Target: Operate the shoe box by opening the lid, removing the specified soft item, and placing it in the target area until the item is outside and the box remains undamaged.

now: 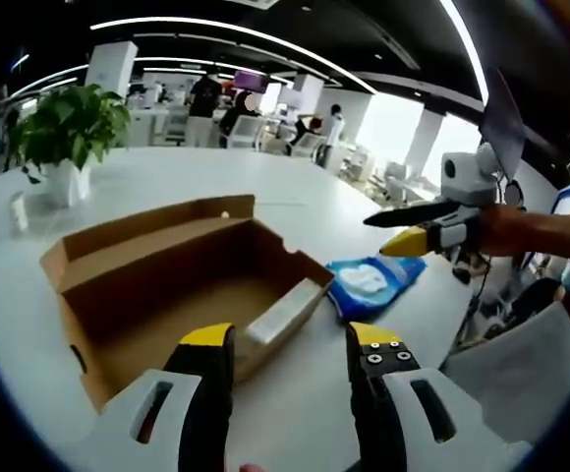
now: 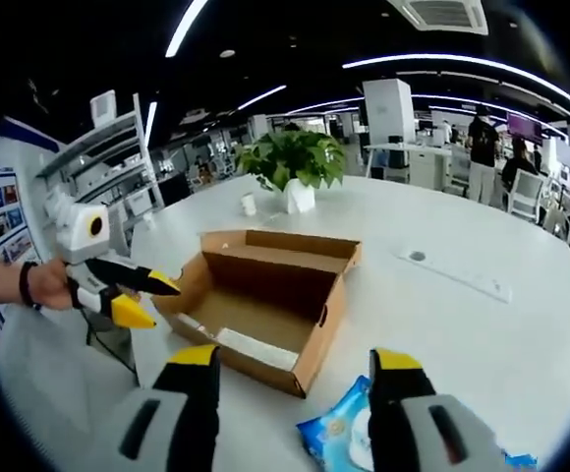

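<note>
The shoe box (image 1: 182, 290) sits open on the white table (image 1: 167, 182), its lid folded back on the side toward the potted plant (image 1: 69, 133). The soft item, a blue-and-white packet (image 1: 373, 280), lies flat on the table just beside the box, outside it, at the corner away from the plant. A pale flat piece (image 1: 285, 313) rests inside the box against its near wall.

The left tool (image 1: 290, 344) hangs above the near edge of the box with its jaws spread and nothing between them. The right tool (image 2: 295, 369) hovers over the table beside the packet, jaws likewise parted and empty.

Judging from this layout, the removal looks done and what is left is to settle the packet in its target area. Doing that well means closing on the packet's soft middle, lifting it clear of the box wall rather than dragging it against the cardboard, and keeping the other tool off the thin lid.

No brand or writing is legible on the packet or the box.
</note>
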The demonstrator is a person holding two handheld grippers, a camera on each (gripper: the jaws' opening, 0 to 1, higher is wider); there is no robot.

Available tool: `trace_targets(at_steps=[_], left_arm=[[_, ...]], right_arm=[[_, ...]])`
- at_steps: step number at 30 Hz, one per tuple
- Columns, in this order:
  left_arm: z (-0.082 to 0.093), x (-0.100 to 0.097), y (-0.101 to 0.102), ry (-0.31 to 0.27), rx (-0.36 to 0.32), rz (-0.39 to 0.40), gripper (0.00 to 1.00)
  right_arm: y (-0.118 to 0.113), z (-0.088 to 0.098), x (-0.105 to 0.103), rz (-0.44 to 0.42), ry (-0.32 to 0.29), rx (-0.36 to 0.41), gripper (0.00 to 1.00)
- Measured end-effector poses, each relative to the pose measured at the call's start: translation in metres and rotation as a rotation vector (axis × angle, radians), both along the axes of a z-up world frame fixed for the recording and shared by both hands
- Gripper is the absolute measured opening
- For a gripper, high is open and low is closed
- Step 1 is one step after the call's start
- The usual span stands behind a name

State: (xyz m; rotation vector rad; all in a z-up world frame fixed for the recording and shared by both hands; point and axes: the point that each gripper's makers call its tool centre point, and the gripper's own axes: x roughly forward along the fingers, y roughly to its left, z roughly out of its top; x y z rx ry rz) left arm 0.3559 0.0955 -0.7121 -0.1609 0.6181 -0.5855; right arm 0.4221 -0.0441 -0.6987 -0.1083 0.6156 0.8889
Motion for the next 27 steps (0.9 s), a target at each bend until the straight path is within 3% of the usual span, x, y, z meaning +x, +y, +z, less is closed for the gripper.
trace_targets(at_steps=[4,27], left_arm=[[0.000,0.001,0.002,-0.001,-0.002,0.009,0.46],[0.000,0.002,0.007,0.005,0.002,0.024,0.47]], right_arm=[[0.009,0.004,0.007,0.033,-0.008,-0.010,0.59],[0.057,-0.016,0.031,0.264,-0.017,-0.165,0.60]])
